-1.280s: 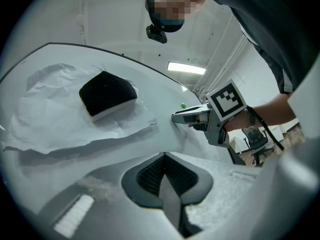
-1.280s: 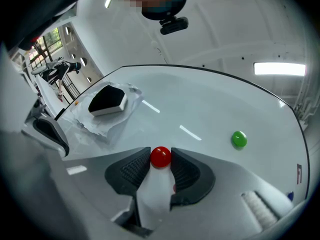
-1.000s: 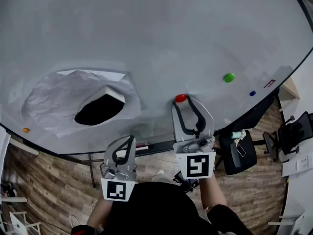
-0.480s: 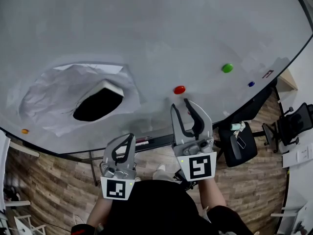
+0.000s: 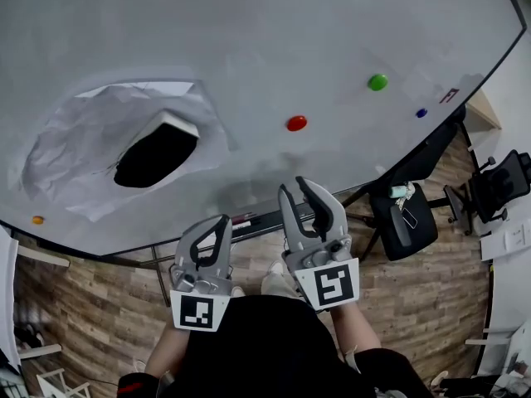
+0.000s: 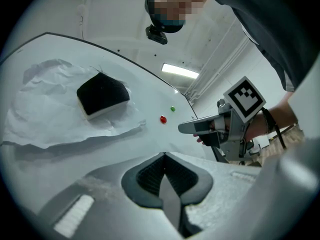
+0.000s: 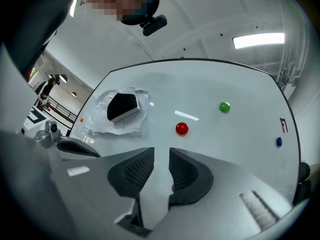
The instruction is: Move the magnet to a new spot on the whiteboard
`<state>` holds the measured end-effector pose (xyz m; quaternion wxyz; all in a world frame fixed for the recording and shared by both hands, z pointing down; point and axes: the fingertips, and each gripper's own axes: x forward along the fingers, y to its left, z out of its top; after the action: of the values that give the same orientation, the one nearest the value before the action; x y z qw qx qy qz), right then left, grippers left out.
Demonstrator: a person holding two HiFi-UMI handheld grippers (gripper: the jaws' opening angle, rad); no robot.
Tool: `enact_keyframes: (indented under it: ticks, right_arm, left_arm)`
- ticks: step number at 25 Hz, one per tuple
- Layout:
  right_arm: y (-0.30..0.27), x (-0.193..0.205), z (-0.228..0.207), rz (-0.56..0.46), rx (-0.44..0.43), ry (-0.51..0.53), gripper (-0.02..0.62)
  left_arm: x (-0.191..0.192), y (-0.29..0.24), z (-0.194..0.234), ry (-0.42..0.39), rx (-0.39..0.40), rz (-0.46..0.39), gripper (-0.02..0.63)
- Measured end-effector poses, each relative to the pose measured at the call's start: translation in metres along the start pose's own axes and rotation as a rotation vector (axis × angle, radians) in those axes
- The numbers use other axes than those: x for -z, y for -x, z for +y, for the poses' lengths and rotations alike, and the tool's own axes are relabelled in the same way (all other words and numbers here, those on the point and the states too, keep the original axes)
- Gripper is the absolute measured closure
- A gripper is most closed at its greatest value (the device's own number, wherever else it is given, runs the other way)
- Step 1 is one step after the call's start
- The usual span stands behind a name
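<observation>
Head view: red magnet (image 5: 296, 123) sticks to the whiteboard (image 5: 249, 31) mid-right, held by its own pull, so no grip needed. It's free, touching neither gripper. R gripper (image 5: 294, 186) is below it near the board's lower edge, tips pointing up at the board, well apart from the magnet. L gripper (image 5: 222, 222) is lower-left, parked off the board, prob. just idle since this is a 1-hand job. Green magnet (image 5: 377, 81) and blue magnet (image 5: 421, 113) are further right. An eraser (image 5: 156, 153) sits on a crumpled paper sheet (image 5: 75, 139) at left.

L gripper view: pads pressed together, nothing between, so closed and empty. Red magnet (image 6: 163, 119) is far ahead on the board, w/ the eraser to its left.

R gripper view: jaws have just been closing, now w/ a narrow gap and nothing between, so not gripping. Red magnet (image 7: 182, 128) is ahead, just above the gap line, not touched; the green one is up-right of it.

Judgement: magnet prob. already set at its spot, R hand clear of it.
</observation>
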<state>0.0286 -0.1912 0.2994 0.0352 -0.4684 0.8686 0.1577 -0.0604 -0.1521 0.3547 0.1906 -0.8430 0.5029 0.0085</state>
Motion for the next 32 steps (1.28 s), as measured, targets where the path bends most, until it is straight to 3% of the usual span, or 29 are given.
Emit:
enact_keyframes:
  ticks: [11,18,32]
  right_arm:
    - [0.031,0.02,0.026,0.045,-0.011,-0.098,0.533]
    - [0.045,0.037,0.041,0.104,-0.004,-0.105,0.561]
    - [0.064,0.046,0.062,0.119,0.026,-0.089,0.577]
  left_arm:
    - [0.0,0.009,-0.015,0.02,0.055,0.003,0.604]
    - [0.002,0.014,-0.021,0.037,0.073,-0.002,0.604]
    - [0.008,0.028,-0.027,0.061,0.091,0.01,0.604]
